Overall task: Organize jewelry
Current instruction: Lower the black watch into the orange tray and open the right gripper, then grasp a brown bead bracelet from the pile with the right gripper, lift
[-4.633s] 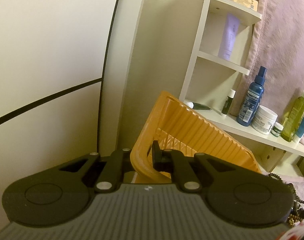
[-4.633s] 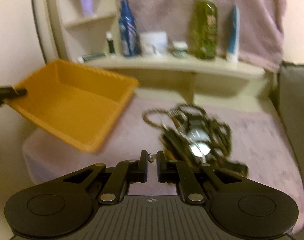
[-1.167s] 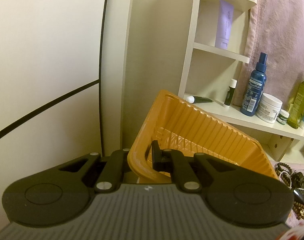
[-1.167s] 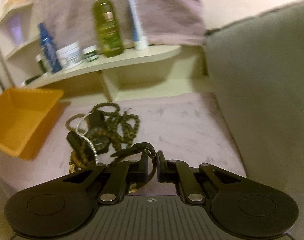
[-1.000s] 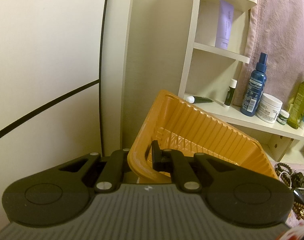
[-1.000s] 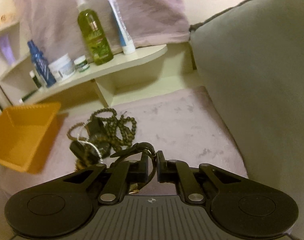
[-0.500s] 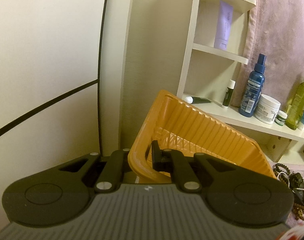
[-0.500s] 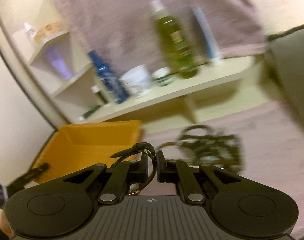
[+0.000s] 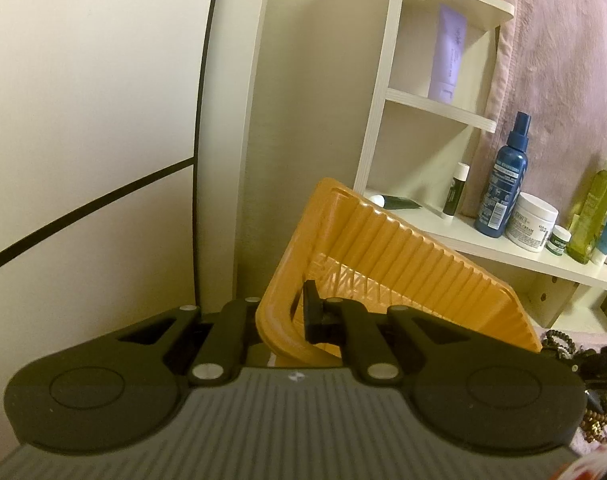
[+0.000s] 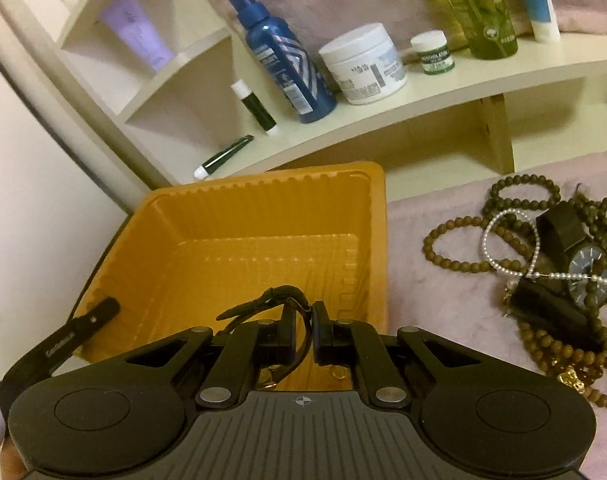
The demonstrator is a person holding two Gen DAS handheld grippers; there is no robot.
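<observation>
The right gripper (image 10: 302, 334), jaws nearly closed, pinches a dark strap (image 10: 263, 304) above the near edge of an orange tray (image 10: 239, 256). The tray's ribbed floor is bare apart from a small gold-coloured piece (image 10: 337, 372) glimpsed under the jaws. The left gripper (image 9: 293, 316) is clamped on the tray's near rim, holding it tilted; its finger (image 10: 83, 330) shows at the tray's left wall in the right view. Beside the tray, on a pink cloth (image 10: 443, 312), lies a tangled pile: brown beads (image 10: 455, 256), a pearl strand (image 10: 511, 240) and a dark watch (image 10: 583, 268). Behind, a white shelf (image 10: 423, 108) carries a blue spray bottle (image 10: 279, 52), a white jar (image 10: 363, 64), a small green-labelled pot (image 10: 431, 54), a green bottle (image 10: 483, 8) and a lilac tube (image 10: 137, 34).
</observation>
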